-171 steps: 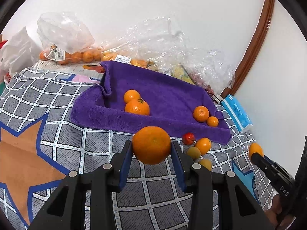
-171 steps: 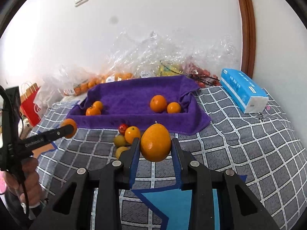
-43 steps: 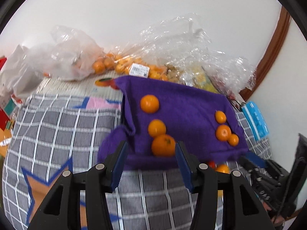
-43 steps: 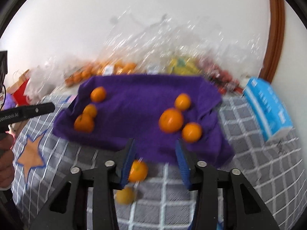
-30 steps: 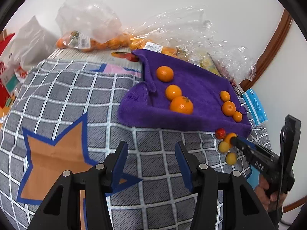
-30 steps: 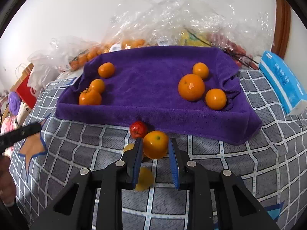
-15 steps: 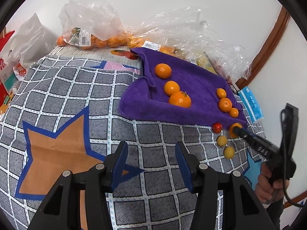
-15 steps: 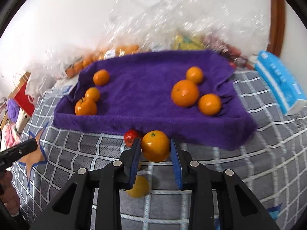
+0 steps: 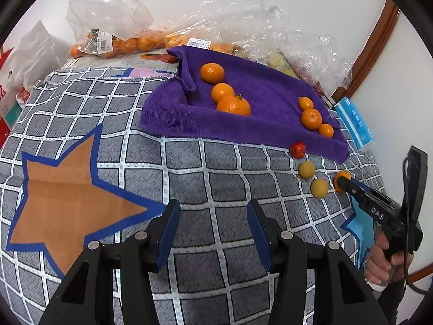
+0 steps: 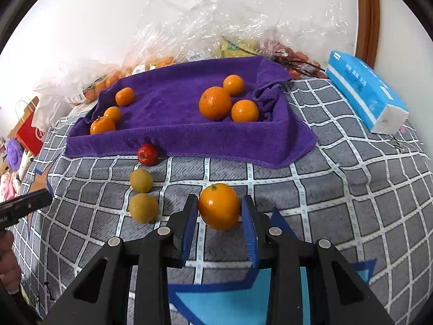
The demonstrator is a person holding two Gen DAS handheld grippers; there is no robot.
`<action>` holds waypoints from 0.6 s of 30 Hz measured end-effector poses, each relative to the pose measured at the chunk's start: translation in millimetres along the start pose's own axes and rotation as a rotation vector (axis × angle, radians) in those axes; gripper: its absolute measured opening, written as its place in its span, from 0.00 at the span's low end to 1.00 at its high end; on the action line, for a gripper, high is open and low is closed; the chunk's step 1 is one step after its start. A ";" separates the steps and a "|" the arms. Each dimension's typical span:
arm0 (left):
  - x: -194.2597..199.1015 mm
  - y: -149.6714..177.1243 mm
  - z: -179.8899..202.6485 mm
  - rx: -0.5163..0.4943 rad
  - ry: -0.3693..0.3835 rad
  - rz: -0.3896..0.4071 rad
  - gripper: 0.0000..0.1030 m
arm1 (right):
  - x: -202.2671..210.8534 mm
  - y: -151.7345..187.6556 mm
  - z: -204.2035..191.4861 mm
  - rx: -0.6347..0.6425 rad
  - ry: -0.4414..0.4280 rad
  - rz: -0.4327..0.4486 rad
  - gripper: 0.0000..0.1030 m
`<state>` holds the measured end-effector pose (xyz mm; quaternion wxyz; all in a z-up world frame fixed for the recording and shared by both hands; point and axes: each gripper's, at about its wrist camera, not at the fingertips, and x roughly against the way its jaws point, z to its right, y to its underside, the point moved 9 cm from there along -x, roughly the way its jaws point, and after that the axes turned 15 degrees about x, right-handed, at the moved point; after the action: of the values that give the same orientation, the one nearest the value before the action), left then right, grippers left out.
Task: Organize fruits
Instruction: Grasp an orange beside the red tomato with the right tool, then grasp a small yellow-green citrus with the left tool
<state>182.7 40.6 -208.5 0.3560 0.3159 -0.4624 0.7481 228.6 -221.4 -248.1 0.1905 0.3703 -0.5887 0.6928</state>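
My right gripper (image 10: pixel 218 211) is shut on a small orange (image 10: pixel 219 206) and holds it above the grey checked cloth, in front of the purple towel (image 10: pixel 173 103); it also shows in the left wrist view (image 9: pixel 341 184). The towel holds three oranges at its left (image 10: pixel 112 113) and three at its right (image 10: pixel 215 103). A red fruit (image 10: pixel 147 154) and two yellow fruits (image 10: pixel 140 180) (image 10: pixel 143 208) lie on the cloth before the towel. My left gripper (image 9: pixel 213 230) is open and empty, low over the cloth, well back from the towel (image 9: pixel 268 92).
Clear plastic bags of fruit (image 10: pixel 194 27) lie behind the towel against the white wall. A blue tissue pack (image 10: pixel 365 89) lies at the right. A bag of oranges (image 9: pixel 108 40) sits at the back left. A wooden door frame (image 10: pixel 366 13) stands at the right.
My right gripper has closed on the small orange in front of the towel and drawn back with it. My left gripper, earlier holding an orange, is now empty and has pulled back from the towel.
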 end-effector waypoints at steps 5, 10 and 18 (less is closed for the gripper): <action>-1.4 2.7 6.1 -0.012 -0.013 0.003 0.47 | -0.2 1.6 2.9 -0.012 -0.011 0.015 0.31; -15.6 10.3 32.2 -0.048 0.010 -0.025 0.46 | 19.8 7.0 16.1 -0.026 0.011 0.055 0.31; -38.4 11.9 90.9 -0.119 0.061 -0.047 0.39 | 31.5 27.6 37.6 -0.052 0.025 0.083 0.31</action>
<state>207.0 -55.8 -211.0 0.4057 0.2822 -0.4876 0.7198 199.5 -269.2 -242.2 0.1785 0.3316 -0.6189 0.6893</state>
